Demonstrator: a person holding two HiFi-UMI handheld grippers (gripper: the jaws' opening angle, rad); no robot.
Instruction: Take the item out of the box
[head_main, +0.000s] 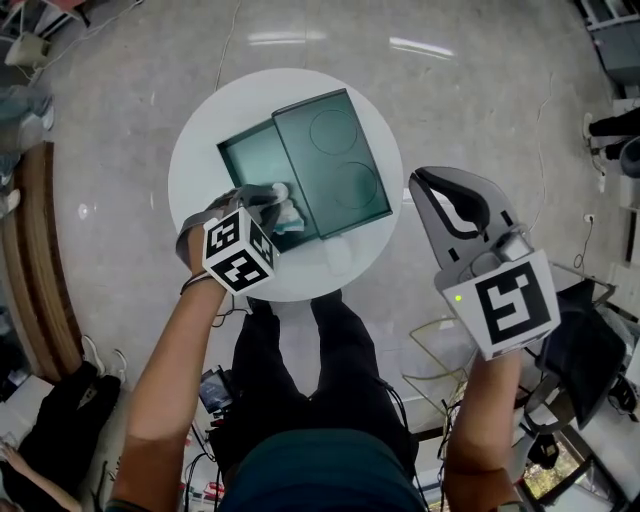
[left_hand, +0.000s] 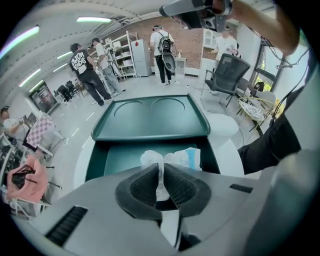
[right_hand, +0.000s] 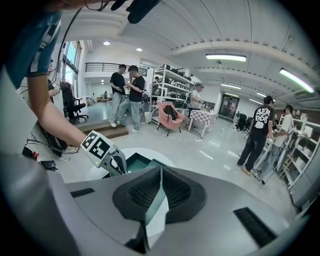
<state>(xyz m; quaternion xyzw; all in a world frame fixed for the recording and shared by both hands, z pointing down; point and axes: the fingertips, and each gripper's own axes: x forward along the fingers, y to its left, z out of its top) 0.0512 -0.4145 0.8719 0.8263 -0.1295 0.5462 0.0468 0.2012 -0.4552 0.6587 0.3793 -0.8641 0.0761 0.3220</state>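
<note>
Clamping jaws on the packet (left_hand: 186, 157) inside the box (head_main: 248, 152), left gripper (left_hand: 161, 173) must next lift straight up; right gripper (right_hand: 160, 176) jaws together.

1. No word, brand or number reads clearly in any view.
2. Black T-shirt (right_hand: 263, 119) on a person at the right of the right gripper view: white block lettering on the back, too small to read.
3. Black T-shirt (left_hand: 79, 61) on a person at the left of the left gripper view: white print, illegible.
4. Left marker cube (head_main: 240, 250) and right marker cube (head_main: 513, 300): black-and-white square code patterns, no letters.
5. White packet (left_hand: 185, 159): blue print, blurred.
</note>
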